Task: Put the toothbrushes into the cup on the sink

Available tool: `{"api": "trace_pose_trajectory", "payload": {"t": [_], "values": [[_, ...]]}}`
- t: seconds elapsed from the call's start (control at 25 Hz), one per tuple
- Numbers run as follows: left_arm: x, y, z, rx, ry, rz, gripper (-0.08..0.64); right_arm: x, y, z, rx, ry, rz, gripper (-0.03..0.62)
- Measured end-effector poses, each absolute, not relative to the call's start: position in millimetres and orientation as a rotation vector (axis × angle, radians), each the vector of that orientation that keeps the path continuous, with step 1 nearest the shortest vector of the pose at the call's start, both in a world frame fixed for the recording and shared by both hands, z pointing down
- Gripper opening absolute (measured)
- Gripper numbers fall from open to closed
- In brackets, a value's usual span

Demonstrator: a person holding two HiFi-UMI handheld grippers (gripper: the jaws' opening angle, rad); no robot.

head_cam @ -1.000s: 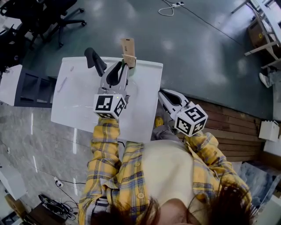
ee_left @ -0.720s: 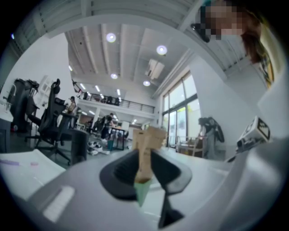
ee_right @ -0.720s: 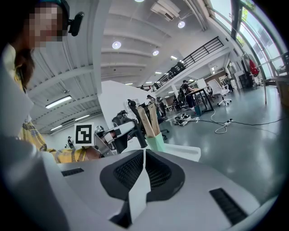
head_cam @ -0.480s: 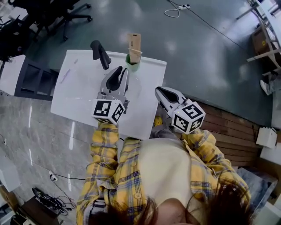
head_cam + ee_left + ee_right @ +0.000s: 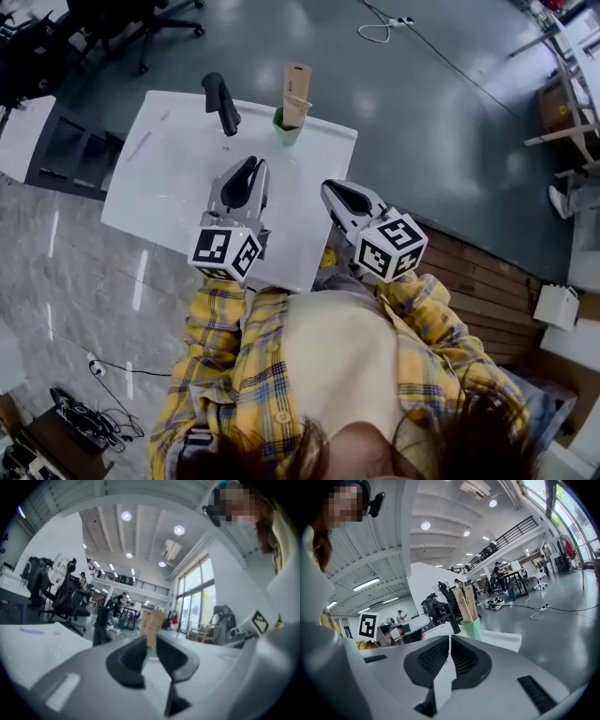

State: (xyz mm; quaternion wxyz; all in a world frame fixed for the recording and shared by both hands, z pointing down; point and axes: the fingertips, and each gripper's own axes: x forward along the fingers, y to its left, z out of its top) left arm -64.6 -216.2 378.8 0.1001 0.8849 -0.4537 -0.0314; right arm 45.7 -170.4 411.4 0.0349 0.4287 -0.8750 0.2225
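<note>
At the 12 o'clock edge of the sink point(image 5: 169, 202), the green cup point(image 5: 284, 131) is standing upright and carrying two boxed toothbrushes point(image 5: 296, 92), which are projecting well above its rim. The black faucet point(image 5: 221, 103) is standing at 9 o'clock from the cup, near it but apart.

The left gripper point(image 5: 251, 167) is hovering over the sink at 6 o'clock from the cup. Its jaws are standing narrowly apart with nothing between them, and the cup is showing beyond the gap. The right gripper point(image 5: 330, 187) is hanging at the sink's 3 o'clock edge, its jaws drawn together to a hairline and holding nothing.

Judged from this layout, tipping is the main hazard. The tall boxes are placing the load high on a light cup that is sitting close to the far edge. A brush from the left gripper, which is pointing straight at the cup, is likely to topple it or push it off.

A thin purple item point(image 5: 141, 145) is lying toward the sink's 9 o'clock side and is too small to identify. If it is another toothbrush, a flat handle on a smooth surface is likely to be slipping from closing jaws, and the faucet is standing close to that reach.
</note>
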Motion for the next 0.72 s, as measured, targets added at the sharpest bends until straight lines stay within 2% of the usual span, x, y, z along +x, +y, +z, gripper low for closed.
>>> {"api": "trace_pose_trajectory", "payload": {"t": [0.72], "values": [[-75,-182,422,2.387,-1.343,0.116,0.008,30,-170,413,1.283,-2.675,0.660,0.018]]}}
